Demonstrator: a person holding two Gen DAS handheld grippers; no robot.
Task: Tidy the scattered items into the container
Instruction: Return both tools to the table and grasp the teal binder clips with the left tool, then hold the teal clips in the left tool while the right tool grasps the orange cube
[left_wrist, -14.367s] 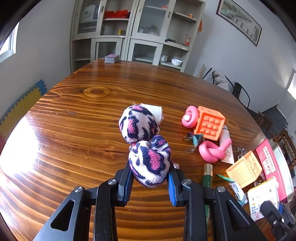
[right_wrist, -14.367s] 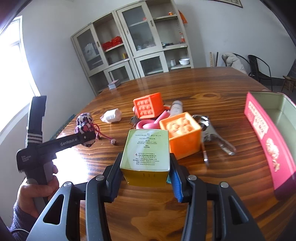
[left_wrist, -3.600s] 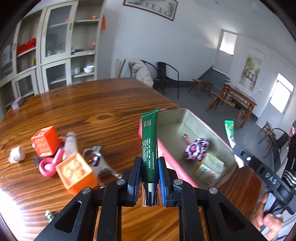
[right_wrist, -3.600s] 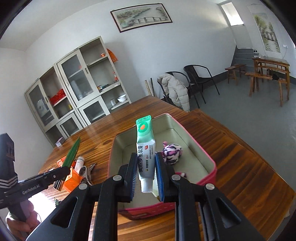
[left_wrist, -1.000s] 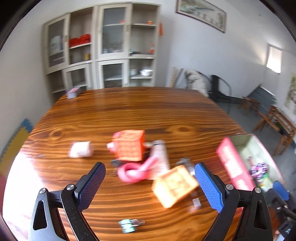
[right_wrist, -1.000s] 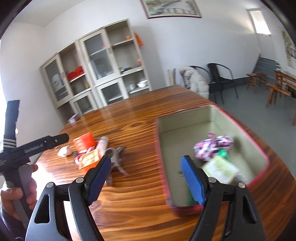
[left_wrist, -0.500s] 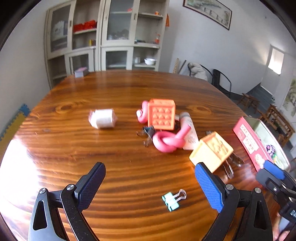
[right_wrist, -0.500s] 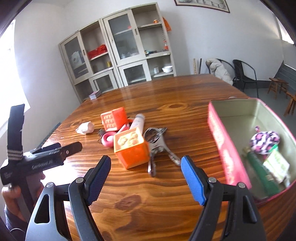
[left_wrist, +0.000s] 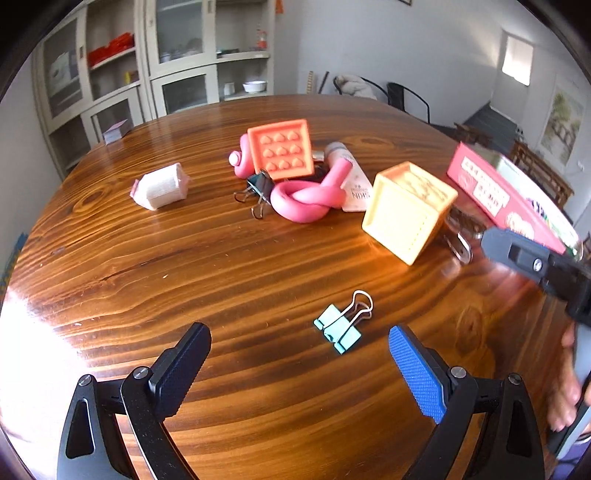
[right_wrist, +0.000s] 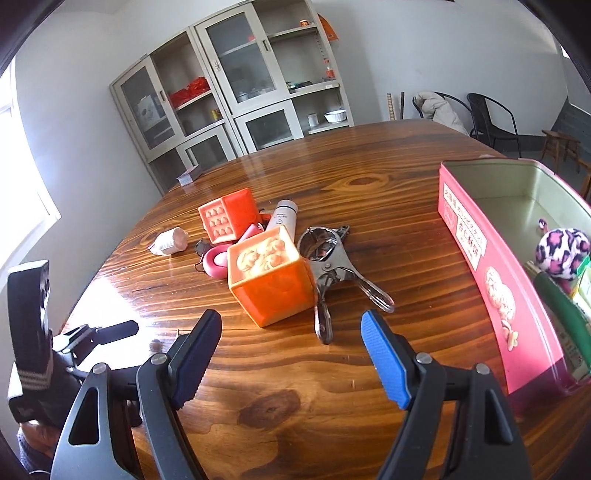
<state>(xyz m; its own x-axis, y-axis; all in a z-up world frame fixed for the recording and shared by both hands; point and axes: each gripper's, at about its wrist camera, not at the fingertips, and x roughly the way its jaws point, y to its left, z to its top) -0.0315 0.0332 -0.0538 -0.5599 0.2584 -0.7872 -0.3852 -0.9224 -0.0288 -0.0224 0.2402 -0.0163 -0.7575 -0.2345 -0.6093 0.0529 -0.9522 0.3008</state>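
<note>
Both your claws are hanging wide and empty: left gripper (left_wrist: 297, 363) over the clip (left_wrist: 341, 325), right gripper (right_wrist: 291, 349) facing the orange block (right_wrist: 271, 275). That flat clip is probably going to skid on the table (left_wrist: 221, 258), and the block is looking wide for those jaws.

Glossy wood table (left_wrist: 221, 258) (metal tin (right_wrist: 517, 192))

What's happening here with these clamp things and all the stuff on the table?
A person is tidying a cluttered table into a pink tin, holding a gripper in each hand. Right now both are open and empty. The left gripper hangs over a teal clip; the right gripper faces an orange cube and metal tongs. The tin already holds a plush toy and a green tube.
</note>
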